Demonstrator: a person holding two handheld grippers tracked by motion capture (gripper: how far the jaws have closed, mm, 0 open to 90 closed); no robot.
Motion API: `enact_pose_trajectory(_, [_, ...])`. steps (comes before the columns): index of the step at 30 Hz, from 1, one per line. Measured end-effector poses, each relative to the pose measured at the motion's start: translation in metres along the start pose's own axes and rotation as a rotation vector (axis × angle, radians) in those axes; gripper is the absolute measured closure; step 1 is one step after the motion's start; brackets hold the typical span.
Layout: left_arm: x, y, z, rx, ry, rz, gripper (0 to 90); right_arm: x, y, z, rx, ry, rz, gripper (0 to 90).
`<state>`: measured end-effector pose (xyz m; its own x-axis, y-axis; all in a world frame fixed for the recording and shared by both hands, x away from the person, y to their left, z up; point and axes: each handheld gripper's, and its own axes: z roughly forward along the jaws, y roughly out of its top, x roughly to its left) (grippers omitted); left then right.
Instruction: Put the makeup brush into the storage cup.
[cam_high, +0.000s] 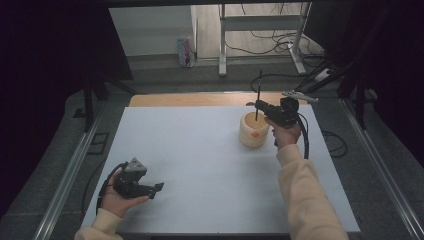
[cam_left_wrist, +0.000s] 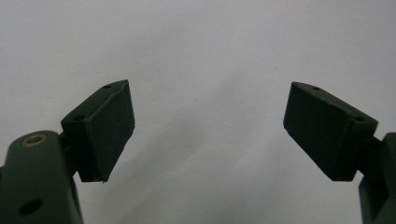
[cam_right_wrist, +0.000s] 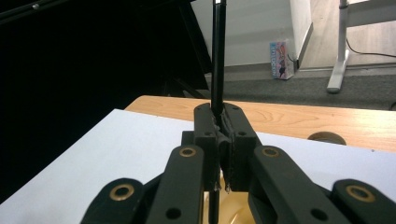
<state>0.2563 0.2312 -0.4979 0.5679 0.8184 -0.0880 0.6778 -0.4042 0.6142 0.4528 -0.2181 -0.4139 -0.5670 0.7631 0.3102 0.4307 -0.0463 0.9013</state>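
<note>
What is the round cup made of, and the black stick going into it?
The cup looks like pale wood, light tan and matte, though smooth plastic is possible. The black stick, pinched by the right gripper, is thin, dark and slightly shiny; plastic or painted wood, hard to tell.

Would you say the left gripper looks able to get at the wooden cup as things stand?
Probably yes: the left gripper is open and holds nothing, and bare white table lies between it and the wooden cup, though the right gripper holds a black rod above the cup.

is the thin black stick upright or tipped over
Upright. The thin black stick stands near vertical, clamped in the right claw above the round cream cup, its lower end dipping into the cup.
</note>
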Motion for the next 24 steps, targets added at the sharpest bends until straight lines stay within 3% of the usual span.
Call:
enact_pose_trajectory(11, [0.0,0.0,0.0,0.001,0.001,-0.001,16.8,-0.013,-0.006,0.008,0.01,-0.039,0.01,85.9])
enact_pose_trajectory(24, [0.001,-0.001,0.0,0.002,0.001,-0.002,16.8,-0.017,-0.016,0.015,0.03,-0.052,0.001,85.8])
